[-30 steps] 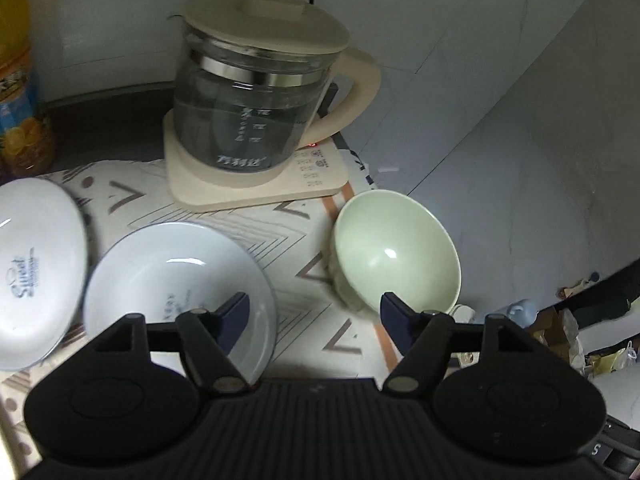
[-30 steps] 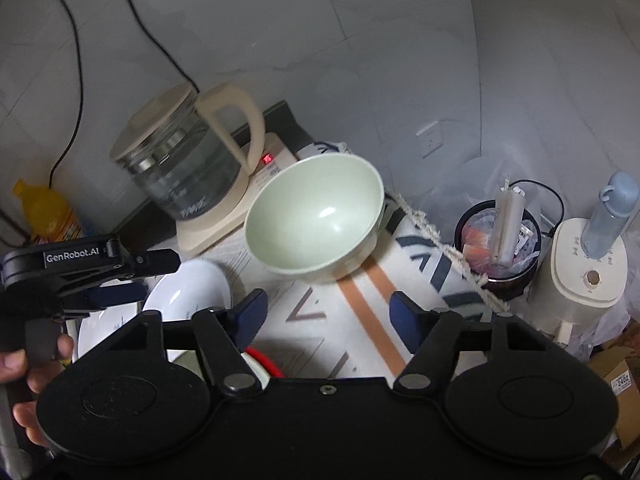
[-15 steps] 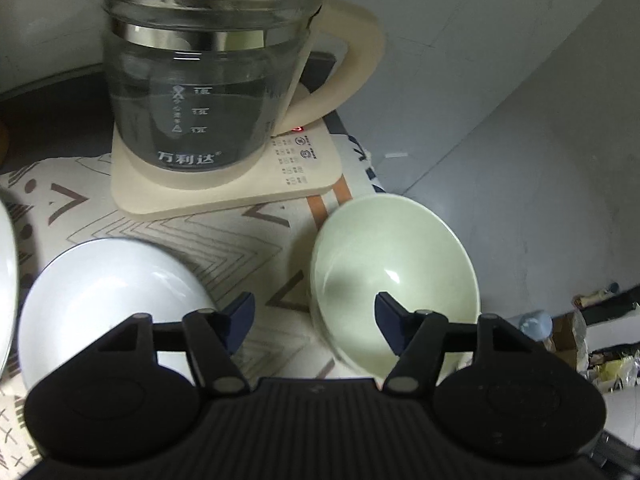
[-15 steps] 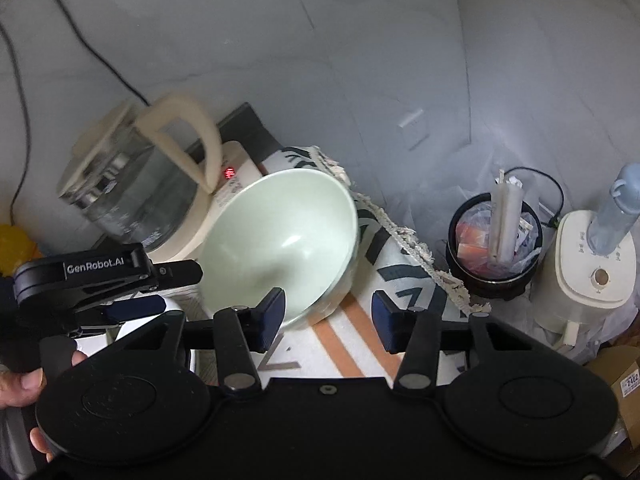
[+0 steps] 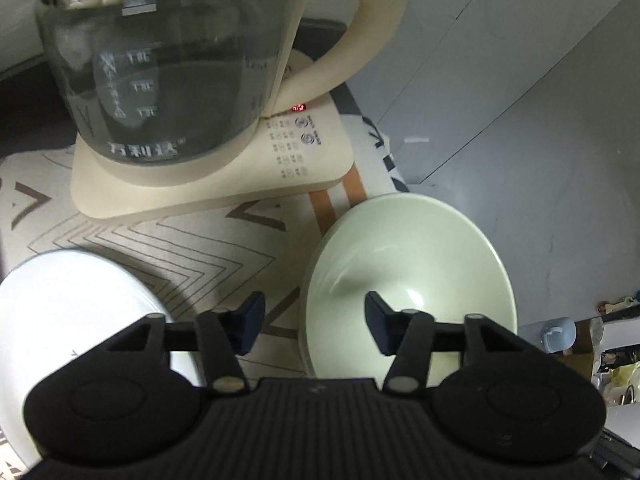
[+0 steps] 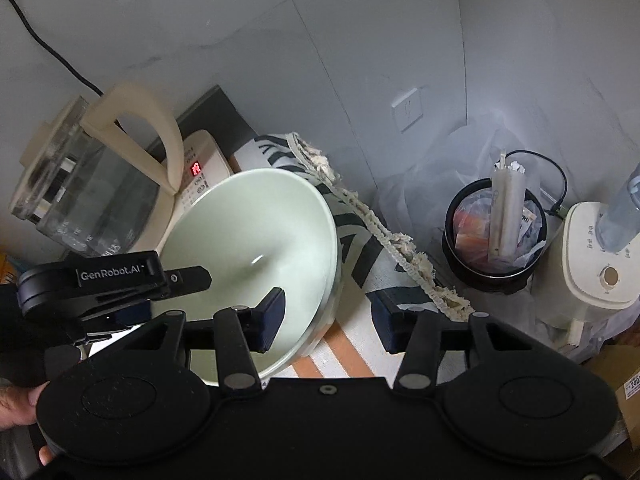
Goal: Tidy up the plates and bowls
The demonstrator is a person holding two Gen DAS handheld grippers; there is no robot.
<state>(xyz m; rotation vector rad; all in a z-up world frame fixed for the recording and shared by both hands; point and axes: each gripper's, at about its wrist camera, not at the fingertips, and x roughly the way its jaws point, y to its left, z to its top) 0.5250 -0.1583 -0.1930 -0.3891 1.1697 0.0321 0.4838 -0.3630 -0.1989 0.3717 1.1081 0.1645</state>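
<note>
Both claws straddle the pale green ceramic bowl (image 5: 408,280): left claw (image 5: 316,320) closing over its left rim, right claw (image 6: 328,316) across its right rim, neither pinching yet, I think.

Ahead of the left gripper (image 5: 315,322), the glass kettle (image 5: 168,60) on its cream base (image 5: 224,176) blocks forward travel; bare patterned cloth (image 5: 192,240) lies between. The green bowl's (image 5: 408,280) left rim sits between its closing jaws, the white bowl (image 5: 72,312) just left. Right of the right gripper (image 6: 328,316), only striped cloth (image 6: 360,344) lies open up to the fringed edge (image 6: 400,240).
</note>
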